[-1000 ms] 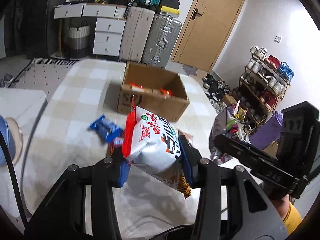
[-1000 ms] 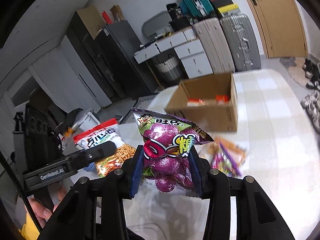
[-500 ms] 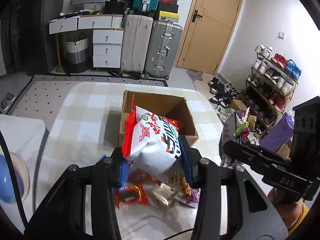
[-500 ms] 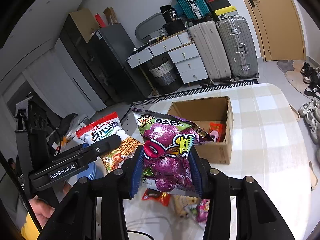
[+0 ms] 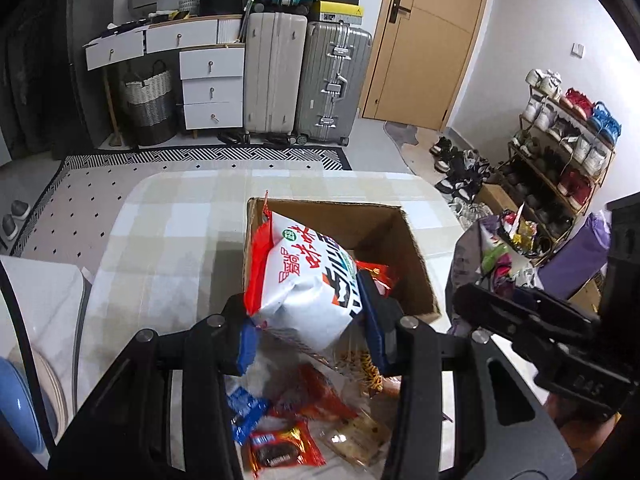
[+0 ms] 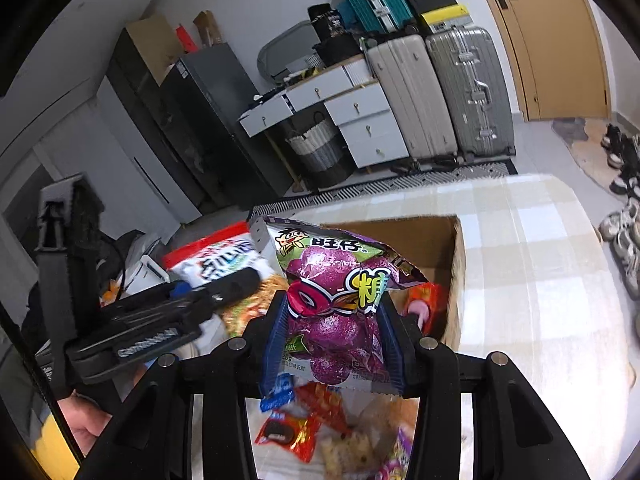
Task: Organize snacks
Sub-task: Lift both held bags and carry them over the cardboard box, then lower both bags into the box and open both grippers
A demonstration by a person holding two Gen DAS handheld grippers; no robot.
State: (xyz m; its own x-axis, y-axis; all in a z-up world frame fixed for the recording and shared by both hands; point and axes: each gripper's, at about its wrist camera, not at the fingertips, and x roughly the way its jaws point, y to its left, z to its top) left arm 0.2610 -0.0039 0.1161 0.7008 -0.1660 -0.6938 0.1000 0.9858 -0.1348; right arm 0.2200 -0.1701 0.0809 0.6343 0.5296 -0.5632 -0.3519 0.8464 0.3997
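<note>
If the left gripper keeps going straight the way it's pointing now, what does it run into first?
Most likely the cardboard box: the left gripper, shut on the red and white snack bag, aims down at the box's near edge and open top. Depth is hard to judge through the fisheye.

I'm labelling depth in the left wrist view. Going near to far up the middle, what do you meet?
Red cookie packet → red-and-white snack bag held in the left hand-held gripper → cardboard box → checked tablecloth's far edge → patterned rug → suitcases.
</note>
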